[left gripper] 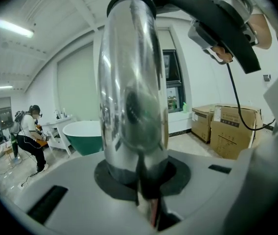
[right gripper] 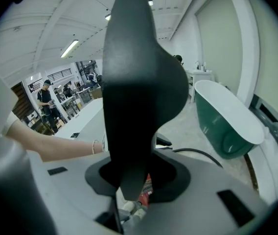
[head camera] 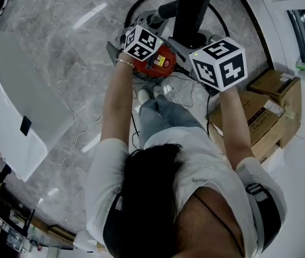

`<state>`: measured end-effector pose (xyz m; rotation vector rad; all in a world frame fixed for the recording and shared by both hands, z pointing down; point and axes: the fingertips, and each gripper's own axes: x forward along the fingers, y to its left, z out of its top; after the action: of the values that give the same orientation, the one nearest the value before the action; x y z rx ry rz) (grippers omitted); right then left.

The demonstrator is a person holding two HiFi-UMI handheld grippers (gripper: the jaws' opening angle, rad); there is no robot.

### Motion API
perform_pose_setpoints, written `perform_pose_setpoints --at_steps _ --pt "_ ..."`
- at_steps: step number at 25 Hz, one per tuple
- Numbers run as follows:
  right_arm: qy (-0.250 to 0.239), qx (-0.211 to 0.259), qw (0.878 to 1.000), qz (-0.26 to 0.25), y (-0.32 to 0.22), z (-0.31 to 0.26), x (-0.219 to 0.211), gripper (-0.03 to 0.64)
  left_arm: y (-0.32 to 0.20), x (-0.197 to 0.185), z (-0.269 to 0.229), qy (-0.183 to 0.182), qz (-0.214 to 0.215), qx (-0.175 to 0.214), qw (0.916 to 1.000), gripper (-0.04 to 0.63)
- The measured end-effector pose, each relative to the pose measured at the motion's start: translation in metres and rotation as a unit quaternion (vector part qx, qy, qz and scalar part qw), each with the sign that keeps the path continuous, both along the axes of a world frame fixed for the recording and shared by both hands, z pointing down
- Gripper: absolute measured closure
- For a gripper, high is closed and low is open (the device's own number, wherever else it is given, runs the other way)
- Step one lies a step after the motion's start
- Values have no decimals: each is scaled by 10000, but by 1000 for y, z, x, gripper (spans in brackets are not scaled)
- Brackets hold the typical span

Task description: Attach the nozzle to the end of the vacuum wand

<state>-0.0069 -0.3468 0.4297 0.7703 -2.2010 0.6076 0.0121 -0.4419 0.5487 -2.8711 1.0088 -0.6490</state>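
In the head view the marker cubes cover both sets of jaws, and where the two parts meet cannot be seen in any view. The left hand-held gripper (left gripper: 142, 182) is clamped on the chrome wand (left gripper: 131, 82), which stands up from its jaws and fills most of the left gripper view; the wand's upper end curves out of sight behind a black handle (left gripper: 212, 23). The right hand-held gripper (right gripper: 135, 182) is closed on the black nozzle (right gripper: 139, 82), whose top is cut off by the frame edge and which blocks much of the room behind. A black column (head camera: 193, 9) rises between the cubes in the head view, also cut off at the top; which part it is cannot be told. Just below the cubes a red vacuum body (head camera: 155, 62) lies on the marble floor (head camera: 61, 36), half hidden, with a black hose (head camera: 142, 1) looping near it. Cardboard boxes (head camera: 270, 112) stand to the right and a green bathtub (right gripper: 227, 121) farther off.
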Motion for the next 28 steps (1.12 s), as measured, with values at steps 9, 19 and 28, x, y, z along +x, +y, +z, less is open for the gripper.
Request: perform_pose_setpoints --at_steps 9,19,28 --pt "-154 -37 9995 -264 -3 -5 -14 499 -5 -23 -10 546 -496 -49 9973 538" --pt "-253 -34 9996 -153 -15 -7 -15 500 -10 -36 -7 1022 -611 -115 9928 483" --pt "-307 -51 9995 -87 -25 -11 -11 499 0 -55 7 925 -654 -277 9932 426"
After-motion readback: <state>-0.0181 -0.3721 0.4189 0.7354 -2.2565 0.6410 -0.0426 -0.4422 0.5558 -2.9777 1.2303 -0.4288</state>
